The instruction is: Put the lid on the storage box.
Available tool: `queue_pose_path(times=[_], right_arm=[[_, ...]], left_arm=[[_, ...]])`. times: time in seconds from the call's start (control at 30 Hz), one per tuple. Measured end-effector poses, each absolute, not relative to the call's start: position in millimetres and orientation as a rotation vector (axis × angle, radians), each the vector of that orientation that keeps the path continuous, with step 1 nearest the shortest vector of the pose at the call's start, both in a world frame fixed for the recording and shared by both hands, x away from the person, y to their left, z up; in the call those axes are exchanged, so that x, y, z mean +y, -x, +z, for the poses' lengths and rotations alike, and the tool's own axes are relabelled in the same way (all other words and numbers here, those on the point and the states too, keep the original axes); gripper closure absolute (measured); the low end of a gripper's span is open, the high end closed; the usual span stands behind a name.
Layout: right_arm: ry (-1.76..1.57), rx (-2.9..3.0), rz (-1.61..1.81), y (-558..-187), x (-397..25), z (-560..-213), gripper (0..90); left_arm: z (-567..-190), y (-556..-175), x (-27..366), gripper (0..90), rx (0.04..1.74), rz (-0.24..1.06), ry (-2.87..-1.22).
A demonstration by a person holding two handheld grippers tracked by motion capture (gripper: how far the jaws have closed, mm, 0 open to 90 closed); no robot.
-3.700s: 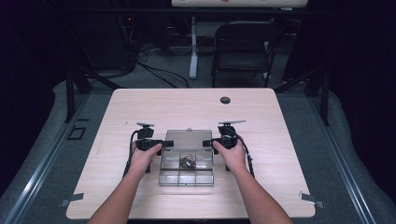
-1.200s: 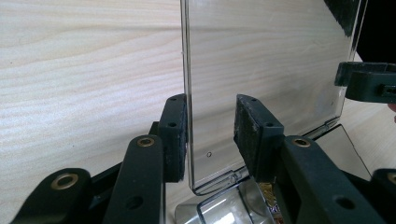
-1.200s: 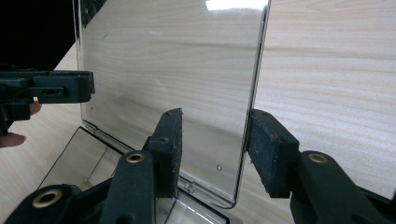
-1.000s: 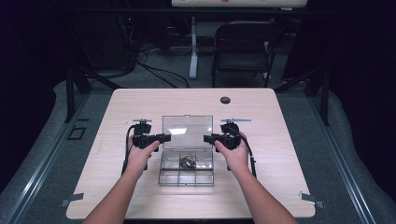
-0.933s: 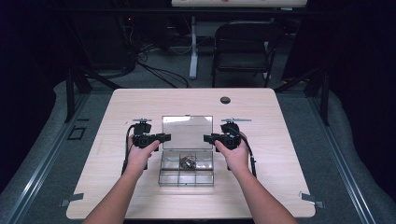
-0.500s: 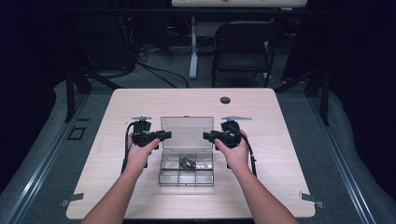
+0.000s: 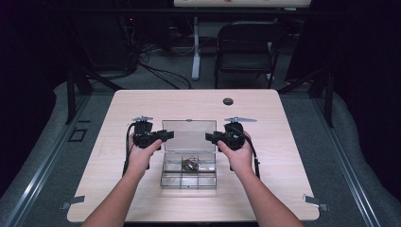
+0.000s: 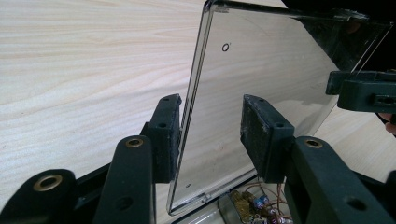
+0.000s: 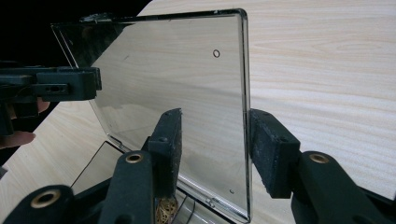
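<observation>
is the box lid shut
No, the clear lid stands raised behind the open box, with each tool's jaws either side of one of its edges.

Wooden table [image 7: 283, 156] bears clear box [image 7: 188, 174], perhaps a knob [image 7: 228, 101].

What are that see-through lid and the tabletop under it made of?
The lid looks like clear, glossy hard plastic: the table's grain shows straight through it, and its moulded edges catch the light. The table looks like pale wood or wood-look laminate with a matte finish and printed-looking grain; I can't tell which.
</observation>
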State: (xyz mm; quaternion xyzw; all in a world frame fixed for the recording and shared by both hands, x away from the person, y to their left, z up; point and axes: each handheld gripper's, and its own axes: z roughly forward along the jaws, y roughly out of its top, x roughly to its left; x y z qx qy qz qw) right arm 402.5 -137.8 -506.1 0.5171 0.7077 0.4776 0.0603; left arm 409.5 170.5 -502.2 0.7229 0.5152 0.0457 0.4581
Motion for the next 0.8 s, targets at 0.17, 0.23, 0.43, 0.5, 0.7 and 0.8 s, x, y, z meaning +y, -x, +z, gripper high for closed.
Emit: queue_pose_path(times=[0.17,0.23,0.43,0.5,0.7,0.8], right_arm=[[-1.56,2.142,1.425,-402,-136,-502,55.6],[-1.551,2.148,1.409,-401,-136,-500,55.7],[-1.54,2.149,1.392,-398,-134,-497,55.7],[-1.537,2.151,1.392,-397,-134,-495,55.7],[-1.515,2.164,1.368,-394,-133,-490,55.5],[-1.507,2.169,1.361,-392,-132,-487,55.4]], left_arm=[[-501,-408,171,57.8,1.266,0.12,-1.785],[-500,-406,171,57.7,1.261,0.125,-1.788],[-498,-404,171,57.3,1.249,0.132,-1.79],[-497,-402,172,57.2,1.243,0.131,-1.792],[-494,-398,172,56.7,1.228,0.143,-1.791],[-492,-395,173,56.5,1.217,0.148,-1.797]])
